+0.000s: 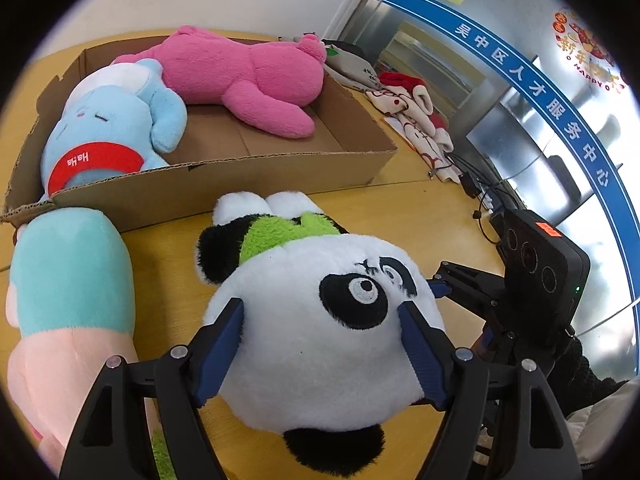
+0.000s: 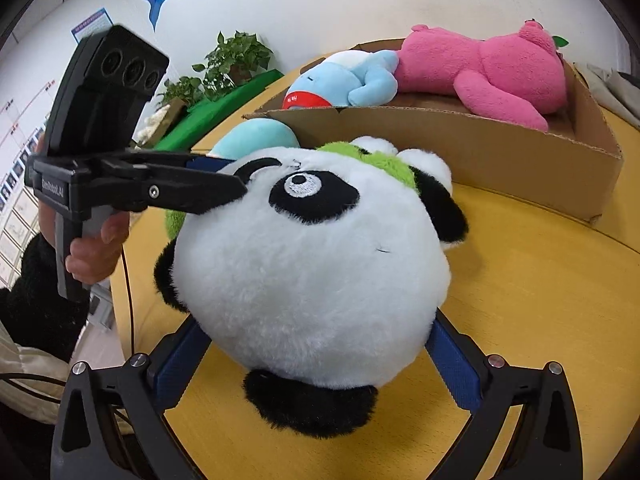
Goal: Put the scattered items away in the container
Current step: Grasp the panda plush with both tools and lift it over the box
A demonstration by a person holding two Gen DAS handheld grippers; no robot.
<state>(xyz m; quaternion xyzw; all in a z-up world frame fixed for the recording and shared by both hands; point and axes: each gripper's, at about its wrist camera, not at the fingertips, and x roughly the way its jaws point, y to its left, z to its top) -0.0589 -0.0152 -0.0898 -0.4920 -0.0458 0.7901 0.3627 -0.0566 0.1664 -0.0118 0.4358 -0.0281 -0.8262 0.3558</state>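
Cardboard box [image 1: 224,188] behind panda [image 1: 312,360]; left gripper [image 1: 320,307], right gripper [image 2: 318,326] agape astride (teal plush [image 1: 68,272] beside).

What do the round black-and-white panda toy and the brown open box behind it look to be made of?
Black-and-white panda toy: soft plush, apparently synthetic; fuzzy matte pile, embroidered eye.
Brown open box: corrugated cardboard, matte and uncoated; fluting shows along its torn left edge.
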